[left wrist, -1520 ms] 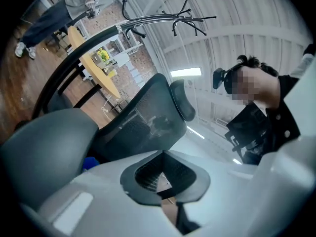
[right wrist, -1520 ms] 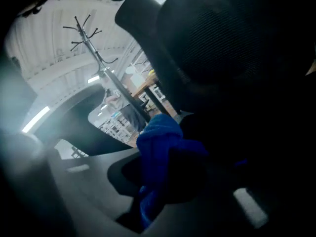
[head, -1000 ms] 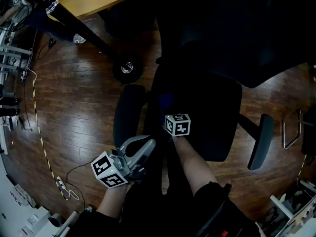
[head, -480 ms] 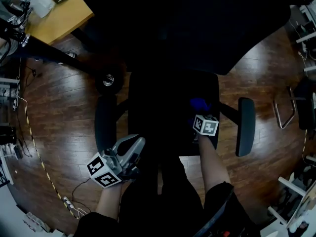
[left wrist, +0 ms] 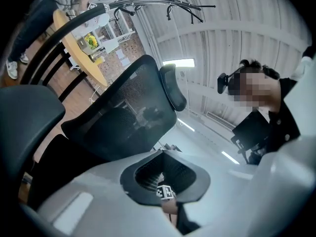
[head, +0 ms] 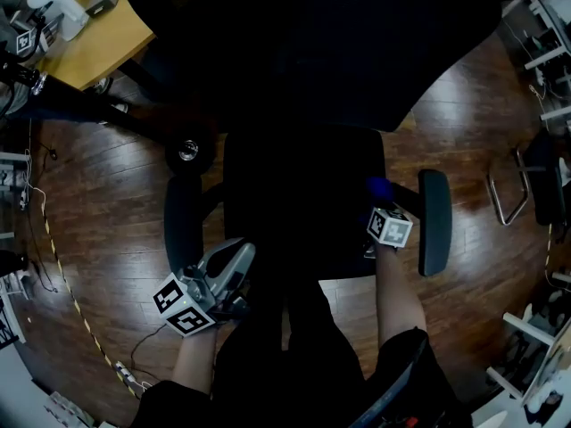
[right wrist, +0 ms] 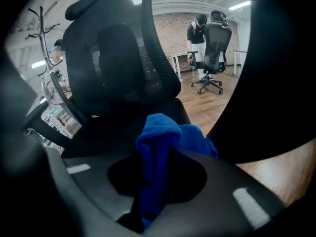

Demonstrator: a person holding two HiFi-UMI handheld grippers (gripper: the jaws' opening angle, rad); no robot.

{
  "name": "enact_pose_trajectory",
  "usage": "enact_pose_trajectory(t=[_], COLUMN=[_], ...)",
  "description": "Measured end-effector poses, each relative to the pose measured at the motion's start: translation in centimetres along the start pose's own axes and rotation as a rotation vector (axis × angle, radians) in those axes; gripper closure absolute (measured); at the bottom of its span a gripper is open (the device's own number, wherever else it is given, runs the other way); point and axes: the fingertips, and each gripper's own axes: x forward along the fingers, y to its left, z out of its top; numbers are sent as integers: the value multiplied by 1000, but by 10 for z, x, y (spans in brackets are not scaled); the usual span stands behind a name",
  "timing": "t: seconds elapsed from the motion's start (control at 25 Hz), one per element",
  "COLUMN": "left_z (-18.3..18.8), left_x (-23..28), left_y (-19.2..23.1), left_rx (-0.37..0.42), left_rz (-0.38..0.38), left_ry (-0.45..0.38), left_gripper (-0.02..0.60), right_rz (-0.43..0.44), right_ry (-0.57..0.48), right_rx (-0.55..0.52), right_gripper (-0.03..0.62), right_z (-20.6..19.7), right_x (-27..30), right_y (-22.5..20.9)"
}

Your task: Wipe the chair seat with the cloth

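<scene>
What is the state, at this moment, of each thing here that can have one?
right gripper: shut on the cloth, by the chair seat's right edge
cloth: bunched, clamped in the jaws
left gripper: shut, empty, at the seat's front left corner
chair seat: level, unoccupied

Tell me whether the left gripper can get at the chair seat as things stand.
Probably yes. The left gripper hovers at the near left corner of the seat, beside the armrest, with nothing between them. The right gripper holds the cloth at the opposite side, out of its way.
</scene>
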Motion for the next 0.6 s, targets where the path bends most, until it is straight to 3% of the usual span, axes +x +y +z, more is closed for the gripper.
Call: enact_pose_trajectory(t=[0.12, 0.24, 0.48, 0.6], left_z=[5, 12, 25, 30], left_x=[-9, -23, -52, -65], left_y=[3, 7, 12, 18], left_rx=[5, 4, 13, 13], left_rz=[14, 38, 83, 107], left_ry=[-23, -48, -112, -143], left_gripper=[578, 578, 578, 578], right_rz=[76, 223, 546, 651], right_ry=[-94, -140, -13, 62], right_rx=[45, 81, -9, -59], right_gripper=[533, 533, 533, 533], right_z=[11, 6, -38, -60], right_x=[-10, -11, -1, 9], right_y=[21, 80, 251, 322])
